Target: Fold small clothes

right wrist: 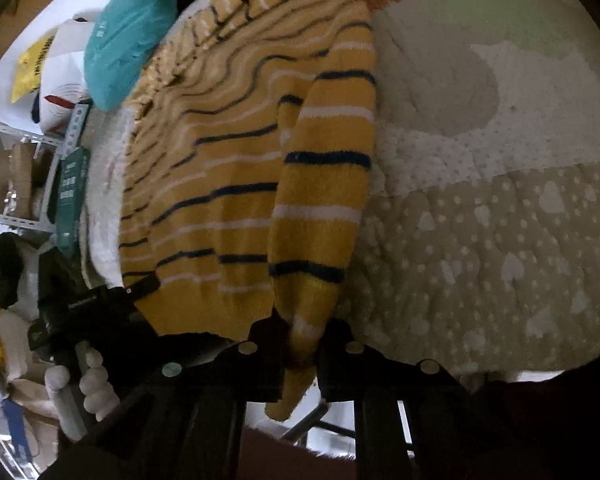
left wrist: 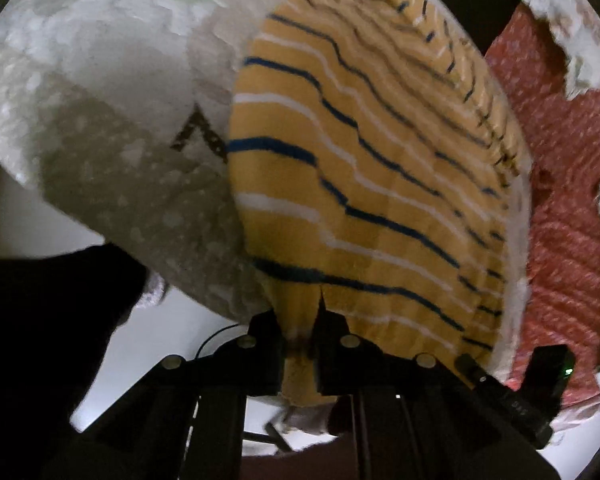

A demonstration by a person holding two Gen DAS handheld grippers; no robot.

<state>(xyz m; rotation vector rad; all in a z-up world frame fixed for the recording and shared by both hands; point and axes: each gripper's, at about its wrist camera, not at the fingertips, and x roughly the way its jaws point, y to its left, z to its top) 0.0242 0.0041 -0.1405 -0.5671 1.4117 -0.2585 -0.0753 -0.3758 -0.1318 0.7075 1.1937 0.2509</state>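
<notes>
A small yellow sweater (left wrist: pixel 364 168) with navy and white stripes lies spread on a pale quilted mat (left wrist: pixel 112 92). My left gripper (left wrist: pixel 298 340) is shut on the sweater's near hem, the cloth pinched between its black fingers. In the right wrist view the same sweater (right wrist: pixel 204 200) lies with one sleeve (right wrist: pixel 324 184) folded along its right side. My right gripper (right wrist: pixel 300 348) is shut on that sleeve's cuff, which hangs down between the fingers. The left gripper's black body (right wrist: pixel 96 312) shows at the sweater's lower left corner, held by a gloved hand (right wrist: pixel 88 388).
A red patterned cloth (left wrist: pixel 564 216) lies right of the sweater in the left wrist view. Beyond the mat's left edge in the right wrist view are a teal bag (right wrist: pixel 128 40), a yellow and white bag (right wrist: pixel 44 76), metal shelving (right wrist: pixel 16 176) and a green box (right wrist: pixel 72 196).
</notes>
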